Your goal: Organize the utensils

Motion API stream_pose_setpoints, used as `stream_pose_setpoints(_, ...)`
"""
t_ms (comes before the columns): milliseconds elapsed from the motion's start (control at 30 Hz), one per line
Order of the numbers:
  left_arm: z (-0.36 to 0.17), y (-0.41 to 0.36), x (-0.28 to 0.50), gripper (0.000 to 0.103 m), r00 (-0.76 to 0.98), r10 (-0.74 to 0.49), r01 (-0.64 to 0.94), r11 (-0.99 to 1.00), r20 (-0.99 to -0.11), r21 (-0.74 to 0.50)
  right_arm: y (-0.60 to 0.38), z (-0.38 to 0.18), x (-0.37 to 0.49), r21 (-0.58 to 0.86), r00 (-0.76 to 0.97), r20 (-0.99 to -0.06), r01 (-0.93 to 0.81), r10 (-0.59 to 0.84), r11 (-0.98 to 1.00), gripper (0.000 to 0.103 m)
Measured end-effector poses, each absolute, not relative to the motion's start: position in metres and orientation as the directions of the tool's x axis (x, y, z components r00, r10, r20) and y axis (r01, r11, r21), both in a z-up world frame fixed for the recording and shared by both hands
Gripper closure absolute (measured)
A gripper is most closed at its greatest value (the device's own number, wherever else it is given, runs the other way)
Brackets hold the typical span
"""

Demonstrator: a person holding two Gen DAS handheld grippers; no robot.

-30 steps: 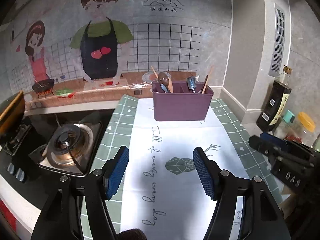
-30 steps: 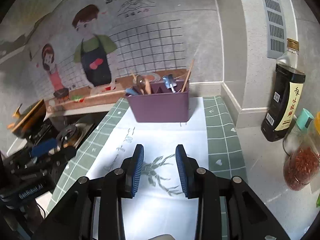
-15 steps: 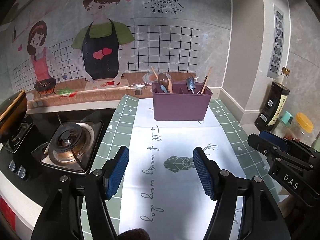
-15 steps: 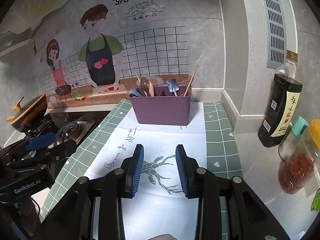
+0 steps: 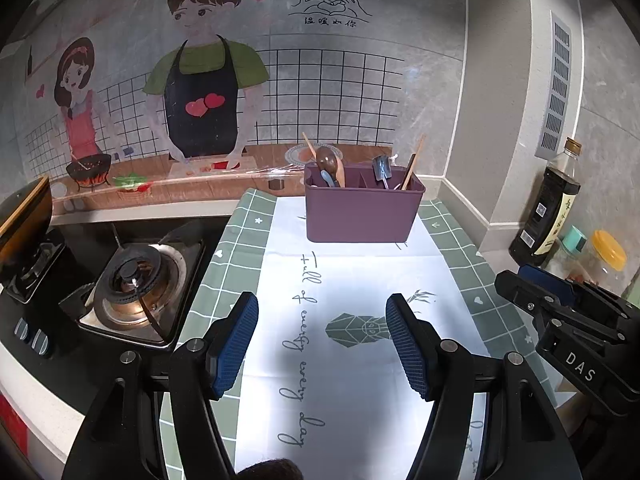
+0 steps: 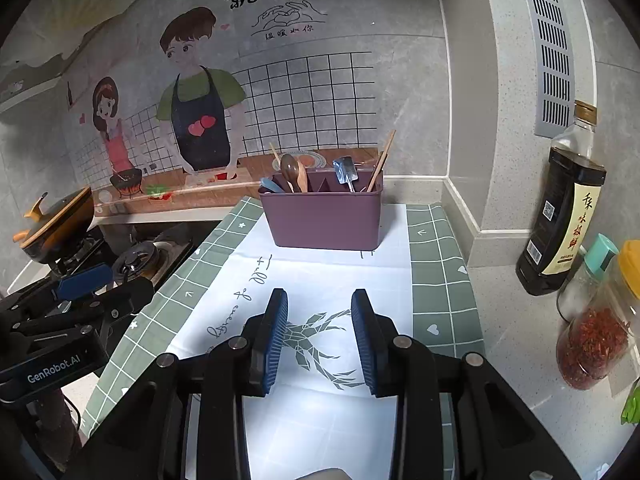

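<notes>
A purple utensil caddy point(image 5: 363, 212) is seen standing upright at the far end of the placemat point(image 5: 352, 360), on its white centre panel close to the back wall; it is divided into compartments, and utensils are held upright in them; a brown wooden spoon point(image 5: 329, 163) and a pale blue spoon point(image 5: 327, 178) are lodged in the left compartment, a blue spatula point(image 5: 381, 169) is set toward the right, and wooden chopsticks point(image 5: 413, 165) are leaned against the right end; the same caddy point(image 6: 325, 220) is shown in the right wrist view. The left gripper point(image 5: 322, 344) is held above the near part of the placemat with its jaws spread wide and nothing between its blue pads; the right gripper point(image 6: 319, 338) is held over the deer print, its jaws parted more narrowly and likewise empty; both are kept well apart from the caddy. A gas burner point(image 5: 134, 280) is placed off the left edge of the placemat; a dark sauce bottle point(image 6: 562, 216) and a jar of red flakes point(image 6: 592, 344) are stood on the countertop point(image 6: 516, 340) beyond the right edge.
</notes>
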State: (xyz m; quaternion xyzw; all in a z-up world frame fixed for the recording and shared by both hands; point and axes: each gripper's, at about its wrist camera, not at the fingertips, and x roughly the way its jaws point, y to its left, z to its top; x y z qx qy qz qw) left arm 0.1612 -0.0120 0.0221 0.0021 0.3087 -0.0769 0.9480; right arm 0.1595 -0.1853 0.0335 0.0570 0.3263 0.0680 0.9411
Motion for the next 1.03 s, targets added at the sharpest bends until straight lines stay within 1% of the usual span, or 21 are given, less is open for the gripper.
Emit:
stream_pose_setpoints(500, 0.02, -0.016, 0.166, 0.036, 0.792, -0.143, 0.146, 0.988, -0.594, -0.044, -0.19, 0.033, 0.164, 0.156, 0.777, -0.609, -0.082, 0.161, 0.984, 0.071)
stream_pose_setpoints(700, 0.016, -0.02, 0.166, 0.036, 0.79, -0.128, 0.143, 0.989, -0.6, -0.024, -0.189, 0.034, 0.164, 0.156, 0.777, -0.608, -0.083, 0.162, 0.984, 0.071)
stream_pose_setpoints(900, 0.012, -0.019, 0.17, 0.036, 0.776, -0.134, 0.133, 0.99, -0.616, -0.048, -0.191, 0.033, 0.165, 0.151, 0.778, -0.608, -0.082, 0.158, 0.985, 0.071)
stream_pose_setpoints(1033, 0.012, -0.018, 0.168, 0.036, 0.789, -0.116, 0.114, 0.993, -0.603, -0.041, -0.193, 0.032, 0.165, 0.156, 0.775, -0.611, -0.081, 0.161, 0.984, 0.071)
